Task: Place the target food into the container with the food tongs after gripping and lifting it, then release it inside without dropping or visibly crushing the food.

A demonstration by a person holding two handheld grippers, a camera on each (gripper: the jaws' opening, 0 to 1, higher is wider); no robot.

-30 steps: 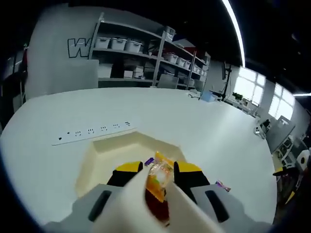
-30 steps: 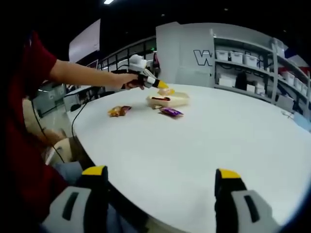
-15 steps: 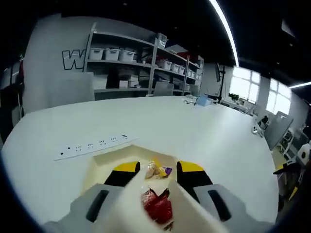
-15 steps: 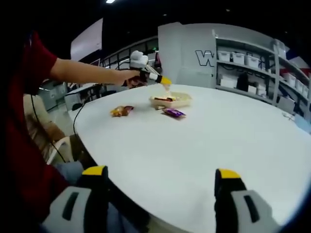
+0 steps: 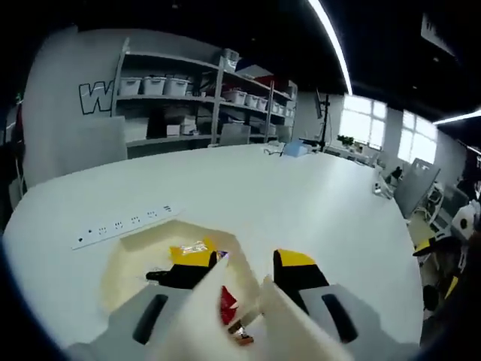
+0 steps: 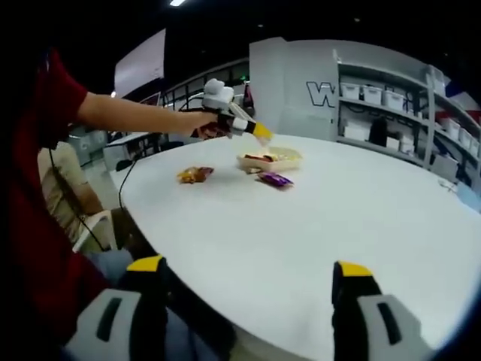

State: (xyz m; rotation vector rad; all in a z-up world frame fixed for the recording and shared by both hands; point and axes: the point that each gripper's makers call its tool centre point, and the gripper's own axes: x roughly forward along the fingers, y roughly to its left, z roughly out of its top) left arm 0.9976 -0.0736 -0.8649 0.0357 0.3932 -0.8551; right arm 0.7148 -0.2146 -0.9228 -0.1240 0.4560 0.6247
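In the left gripper view, the left claw (image 5: 242, 265) holds a pair of cream plastic food tongs (image 5: 239, 320), whose two flat blades run forward between the yellow-tipped jaws with a narrow gap between them. Just beyond lies the container (image 5: 124, 263) — a shallow, pale-yellow tray with angled corners on the smooth white counter (image 5: 301, 203). Inside it are crinkly snack packets: a red one (image 5: 227, 304) seen between the tong blades and a yellowish one (image 5: 192, 248) farther in. A white power strip (image 5: 124, 223) lies flat on the counter just past the tray. Metal shelving with white bins (image 5: 203, 98) stands at the far wall.

A second ago the tongs pinched an orange-yellow packet above the tray; now the blades carry nothing and the packet rests in the tray — the camera has also swung to one side.

In the right gripper view, the right claw (image 6: 248, 289) stands wide open and empty over the near edge of the counter. Far across, a person's bare arm (image 6: 131, 116) in a red sleeve holds the left claw (image 6: 259, 135) above the container (image 6: 270, 159). An orange packet (image 6: 194, 174) and a purple packet (image 6: 275, 180) lie on the counter beside the tray, much where they lay before.
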